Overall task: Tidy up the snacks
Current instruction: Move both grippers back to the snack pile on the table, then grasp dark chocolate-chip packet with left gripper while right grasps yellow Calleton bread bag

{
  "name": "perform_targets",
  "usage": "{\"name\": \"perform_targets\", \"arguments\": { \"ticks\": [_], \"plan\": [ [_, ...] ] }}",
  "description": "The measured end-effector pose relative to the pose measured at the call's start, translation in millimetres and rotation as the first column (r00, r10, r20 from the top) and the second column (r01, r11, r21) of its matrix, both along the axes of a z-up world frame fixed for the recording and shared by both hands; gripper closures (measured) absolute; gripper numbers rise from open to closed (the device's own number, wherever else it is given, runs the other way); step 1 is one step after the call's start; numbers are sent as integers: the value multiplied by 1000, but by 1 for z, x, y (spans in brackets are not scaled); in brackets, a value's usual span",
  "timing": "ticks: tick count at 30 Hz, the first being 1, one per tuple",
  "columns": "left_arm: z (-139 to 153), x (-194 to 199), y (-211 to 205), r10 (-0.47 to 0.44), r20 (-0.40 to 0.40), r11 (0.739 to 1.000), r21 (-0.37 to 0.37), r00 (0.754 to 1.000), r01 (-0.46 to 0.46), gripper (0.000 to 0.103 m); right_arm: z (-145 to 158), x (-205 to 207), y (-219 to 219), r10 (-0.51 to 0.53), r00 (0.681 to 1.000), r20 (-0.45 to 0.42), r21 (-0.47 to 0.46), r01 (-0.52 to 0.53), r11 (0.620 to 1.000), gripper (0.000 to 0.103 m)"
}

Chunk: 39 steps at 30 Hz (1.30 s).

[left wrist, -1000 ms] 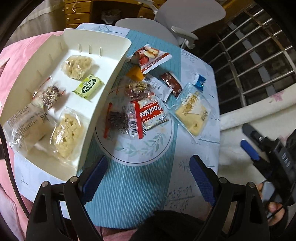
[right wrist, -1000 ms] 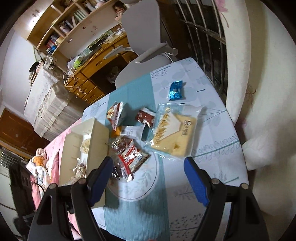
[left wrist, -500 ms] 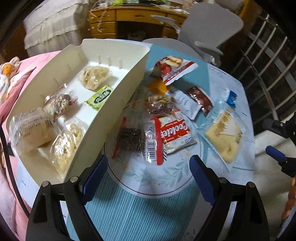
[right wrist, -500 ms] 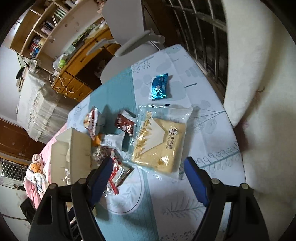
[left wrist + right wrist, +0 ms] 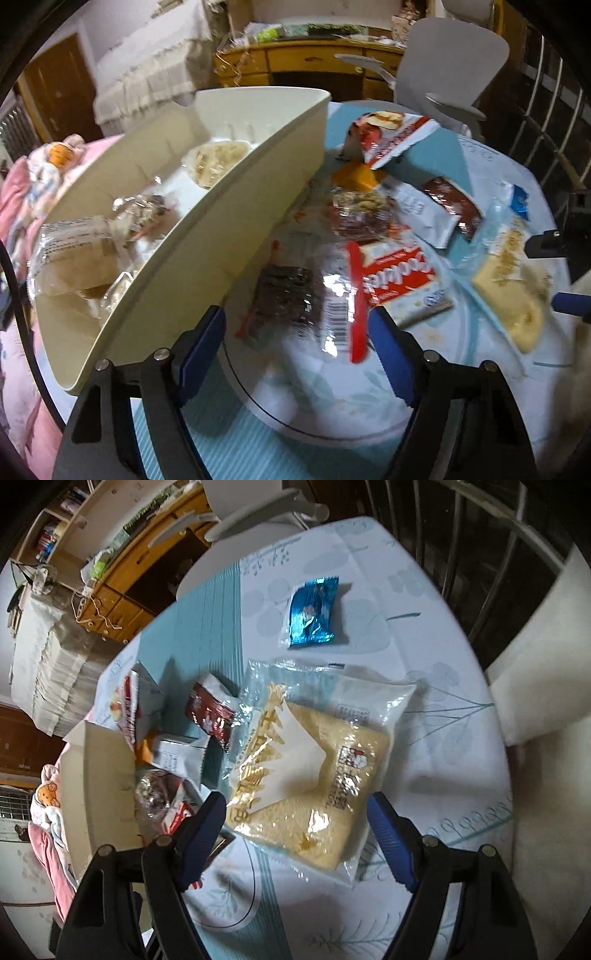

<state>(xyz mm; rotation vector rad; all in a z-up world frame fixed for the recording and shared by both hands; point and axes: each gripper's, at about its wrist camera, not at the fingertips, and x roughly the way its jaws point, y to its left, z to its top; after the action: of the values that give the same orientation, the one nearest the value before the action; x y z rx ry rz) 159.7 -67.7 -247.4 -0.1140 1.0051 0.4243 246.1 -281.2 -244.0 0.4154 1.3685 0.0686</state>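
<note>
My left gripper (image 5: 297,341): jaws had just been narrowing, nothing clasped; dark snack packet (image 5: 284,295) just ahead between fingers, red cookie pack (image 5: 397,278) ahead-right, cream tray (image 5: 236,221) to its left with wrapped snacks inside. My right gripper (image 5: 295,830): released, poised over bread bag (image 5: 314,768); blue candy (image 5: 312,614) farther ahead.

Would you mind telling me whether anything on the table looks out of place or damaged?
Nothing looks damaged or spilled. Several packets still lie loose beside the cream tray, overlapping in a heap; the blue candy wrapper sits apart near the far edge, beyond the large cake packet.
</note>
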Motion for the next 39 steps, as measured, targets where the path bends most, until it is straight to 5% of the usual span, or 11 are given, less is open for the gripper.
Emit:
{"name": "perform_targets", "arguments": {
  "ticks": [6, 21, 39],
  "plan": [
    [-6, 7, 0, 4, 34, 998, 57, 999, -6, 29, -6, 7, 9, 23, 1000, 9, -63, -22, 998, 18],
    [-31, 30, 8, 13, -21, 997, 72, 1000, -11, 56, -29, 25, 25, 34, 999, -26, -160, -37, 986, 1],
    [-30, 36, 10, -17, -45, 996, 84, 999, 21, 57, -37, 35, 63, 95, 995, 39, -351, -76, 933, 1]
  ]
}}
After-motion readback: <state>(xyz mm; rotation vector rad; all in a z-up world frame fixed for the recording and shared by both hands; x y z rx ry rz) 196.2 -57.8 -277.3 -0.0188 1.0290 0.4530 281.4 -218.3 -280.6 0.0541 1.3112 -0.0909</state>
